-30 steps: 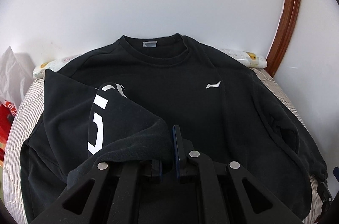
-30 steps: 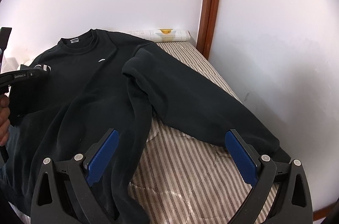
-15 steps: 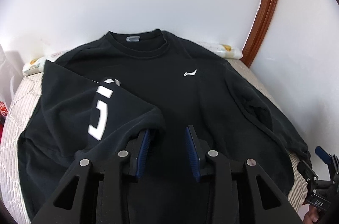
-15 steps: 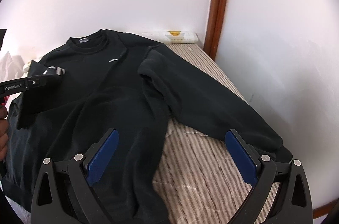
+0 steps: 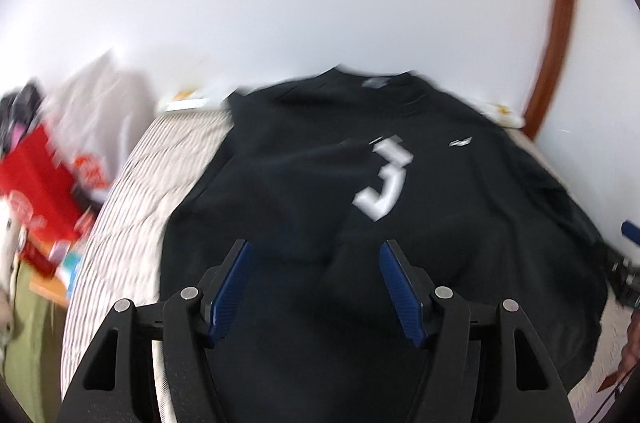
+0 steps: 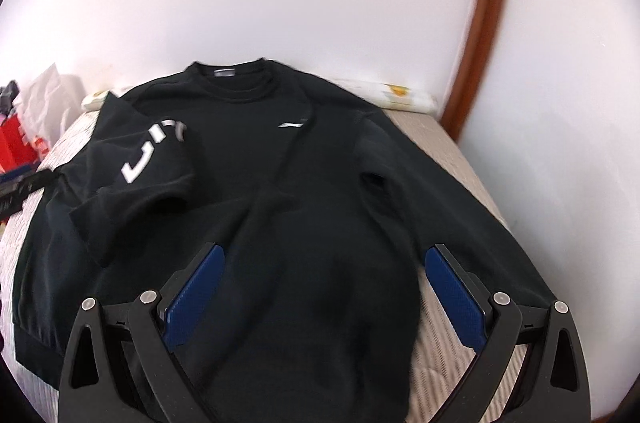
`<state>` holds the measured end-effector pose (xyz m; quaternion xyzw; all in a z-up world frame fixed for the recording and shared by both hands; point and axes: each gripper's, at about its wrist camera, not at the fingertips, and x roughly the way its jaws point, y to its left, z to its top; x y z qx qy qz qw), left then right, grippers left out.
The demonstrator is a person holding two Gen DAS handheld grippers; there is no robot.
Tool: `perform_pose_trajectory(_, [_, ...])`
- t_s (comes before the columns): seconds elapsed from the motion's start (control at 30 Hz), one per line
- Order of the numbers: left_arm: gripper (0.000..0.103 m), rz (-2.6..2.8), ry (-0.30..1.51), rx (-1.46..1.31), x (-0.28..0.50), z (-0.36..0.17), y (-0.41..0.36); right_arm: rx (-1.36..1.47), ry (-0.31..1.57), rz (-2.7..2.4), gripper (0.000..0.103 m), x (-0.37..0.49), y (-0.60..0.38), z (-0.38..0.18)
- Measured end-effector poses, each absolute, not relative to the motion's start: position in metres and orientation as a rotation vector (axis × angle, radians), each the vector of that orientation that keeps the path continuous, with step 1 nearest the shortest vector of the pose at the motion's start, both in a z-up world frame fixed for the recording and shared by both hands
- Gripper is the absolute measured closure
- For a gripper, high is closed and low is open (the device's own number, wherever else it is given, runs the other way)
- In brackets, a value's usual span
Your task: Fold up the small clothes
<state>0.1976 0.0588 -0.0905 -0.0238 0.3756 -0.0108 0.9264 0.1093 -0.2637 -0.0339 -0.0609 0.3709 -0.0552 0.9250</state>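
A black sweatshirt point(image 5: 460, 243) point(image 6: 320, 183) lies face up on a striped mattress point(image 5: 132, 203). One sleeve with white lettering point(image 5: 384, 183) point(image 6: 152, 159) lies folded across its chest. The other sleeve point(image 6: 460, 203) stretches out along the mattress's right side. My left gripper point(image 5: 315, 245) hovers over the lower body of the sweatshirt; its jaws are opening and nothing is between them. It also shows at the left edge of the right wrist view, left gripper point(image 6: 20, 191). My right gripper point(image 6: 326, 249) stands wide open above the sweatshirt's lower middle, holding nothing.
A white wall and a brown wooden frame point(image 5: 556, 23) point(image 6: 480, 23) bound the bed at the back and right. A white printed pack point(image 6: 392, 95) lies at the head. A red box point(image 5: 36, 183) and white bags point(image 5: 100, 103) crowd the left side.
The left gripper let go of the lettered sleeve, opened and drew back to the left; the sleeve now rests on the chest. The right gripper swung left over the sweatshirt, still open.
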Motion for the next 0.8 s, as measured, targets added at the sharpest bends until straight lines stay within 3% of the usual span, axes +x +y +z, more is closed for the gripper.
perform_pose_trajectory(0.07, [0.039,0.006,0.803,-0.083,0.192,-0.101,0.080,-0.139,0.755,-0.074,0.007,0.120,-0.249,-0.035])
perform_pose_trajectory(0.17, [0.039,0.018,0.848,-0.122,0.180,-0.120,0.102,-0.160,0.757,0.005,0.021,0.138,-0.220,-0.040])
perform_pose_trajectory(0.5, [0.039,0.046,0.909,-0.077,0.166,-0.161,0.121,-0.221,0.836,0.302,0.023,0.189,-0.116,-0.083])
perform_pose_trajectory(0.57, [0.039,0.037,0.918,-0.096,0.161,-0.167,0.126,-0.231,0.854,0.332,0.029,0.199,-0.104,-0.093])
perform_pose_trajectory(0.63, [0.039,0.033,0.924,-0.115,0.162,-0.172,0.130,-0.249,0.895,0.353,0.059,0.211,-0.095,-0.106])
perform_pose_trajectory(0.7, [0.039,0.034,0.919,-0.125,0.162,-0.175,0.132,-0.259,0.939,0.407,0.081,0.219,-0.087,-0.117])
perform_pose_trajectory(0.73, [0.039,0.036,0.915,-0.124,0.162,-0.175,0.132,-0.254,0.954,0.443,0.090,0.222,-0.085,-0.121])
perform_pose_trajectory(0.8, [0.039,0.044,0.917,-0.123,0.163,-0.175,0.131,-0.247,0.946,0.472,0.097,0.224,-0.087,-0.122])
